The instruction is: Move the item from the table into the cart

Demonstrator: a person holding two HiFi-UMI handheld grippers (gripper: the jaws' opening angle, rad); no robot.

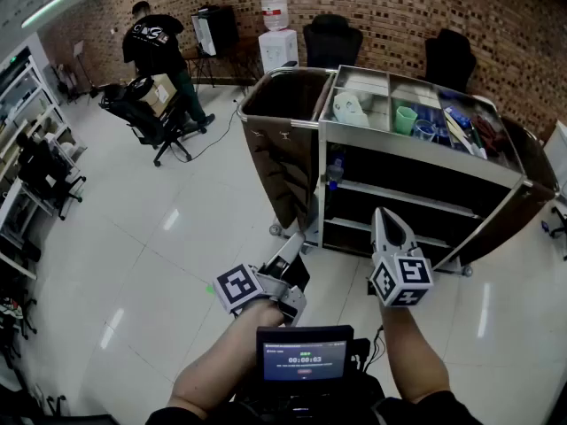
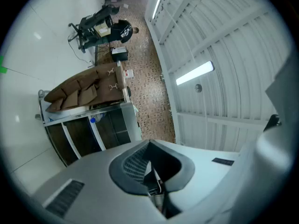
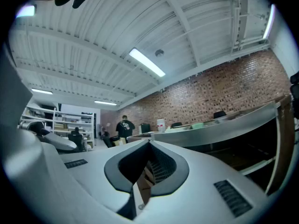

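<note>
Bright ceiling strip lights (image 3: 146, 62), floor (image 1: 133, 264) glare, fisheye warp, dark corners.

The right gripper (image 3: 148, 143) sits at six o'clock, jaws pressed together with nothing between them; the cart (image 3: 224, 125) stretches toward three o'clock; a person (image 3: 124, 126) stands by the brick wall (image 3: 224, 90); a ceiling light (image 3: 146, 62) glows at twelve.

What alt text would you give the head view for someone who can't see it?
The left gripper and right gripper, both shut and empty, point toward a cart on a white floor; a person stands behind near a brick wall.
</note>
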